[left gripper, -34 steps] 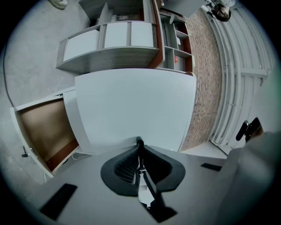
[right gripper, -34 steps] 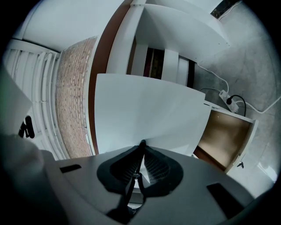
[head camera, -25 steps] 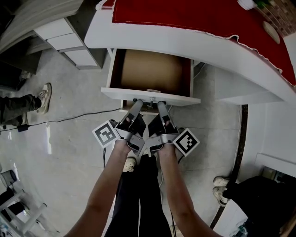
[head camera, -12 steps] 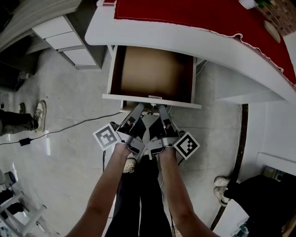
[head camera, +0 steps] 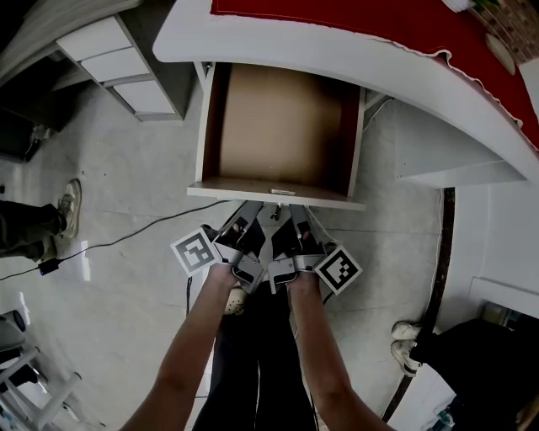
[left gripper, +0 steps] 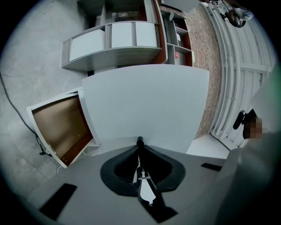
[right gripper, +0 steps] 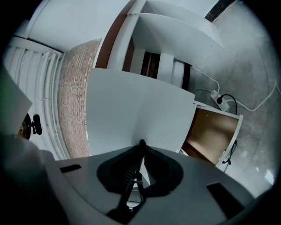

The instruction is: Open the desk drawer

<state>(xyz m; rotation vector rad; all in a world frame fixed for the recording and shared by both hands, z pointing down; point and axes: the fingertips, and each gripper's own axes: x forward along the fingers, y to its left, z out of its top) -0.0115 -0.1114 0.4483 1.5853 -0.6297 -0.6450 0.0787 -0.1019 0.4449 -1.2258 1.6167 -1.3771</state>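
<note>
looking steeply down on the desk drawer [head camera: 282,126], standing well out from under the white desk [head camera: 278,46] toward the near side. open top turned up, with a bare brown bottom and nothing in it. long axis of its white front [head camera: 278,195] running left to right, sides running near to far, mouth-end front facing the person. on the desk, a red cloth [head camera: 379,17] with a scalloped edge.

right at the near face of that front, left gripper [head camera: 250,207] and right gripper [head camera: 296,210] side by side, both pointing far, on either side of a small metal handle [head camera: 282,192], marker cubes turned outward.

in the left gripper view, jaws drawn almost together, tips meeting against the white front, only a thin slit behind them. same in the right gripper view. cannot tell what, if anything, sits pinched at either pair of tips.

left of the drawer, a black cable [head camera: 126,237] across the grey floor and a person's shoe [head camera: 72,202].
</note>
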